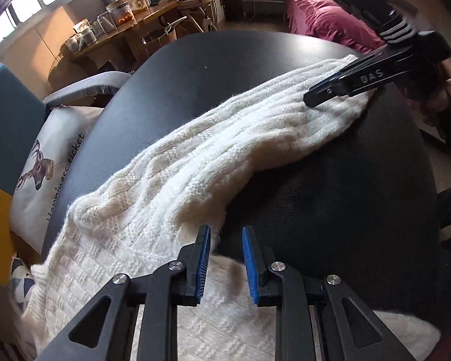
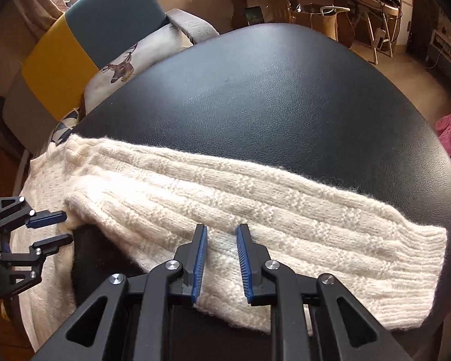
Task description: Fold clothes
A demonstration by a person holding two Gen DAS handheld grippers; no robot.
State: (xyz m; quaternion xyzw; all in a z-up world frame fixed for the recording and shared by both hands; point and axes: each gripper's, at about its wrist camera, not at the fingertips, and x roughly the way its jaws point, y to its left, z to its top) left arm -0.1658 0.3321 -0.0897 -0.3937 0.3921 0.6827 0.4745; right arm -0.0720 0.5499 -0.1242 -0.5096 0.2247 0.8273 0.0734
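A cream cable-knit sweater [image 1: 177, 162] lies on the black leather table [image 1: 225, 60], with one long sleeve [image 2: 255, 210] stretched across the top and the body [image 2: 42, 180] hanging off the table's left edge. My left gripper [image 1: 225, 231] is open over the spot where the sleeve meets the body, and nothing is pinched between its blue pads. It shows at the left of the right wrist view as the left gripper [image 2: 52, 228], also open. My right gripper [image 2: 222, 228] is open just above the sleeve near its cuff [image 2: 418, 258]. From the left wrist view the right gripper [image 1: 312, 94] hovers over the sleeve's far end.
A teal and yellow chair [image 2: 84, 30] with a deer-print cushion [image 1: 42, 162] stands against the table's left side. A cluttered wooden table [image 1: 120, 30] is at the back, pink bedding [image 1: 321, 18] to the right. A hand [image 1: 448, 90] holds the right gripper.
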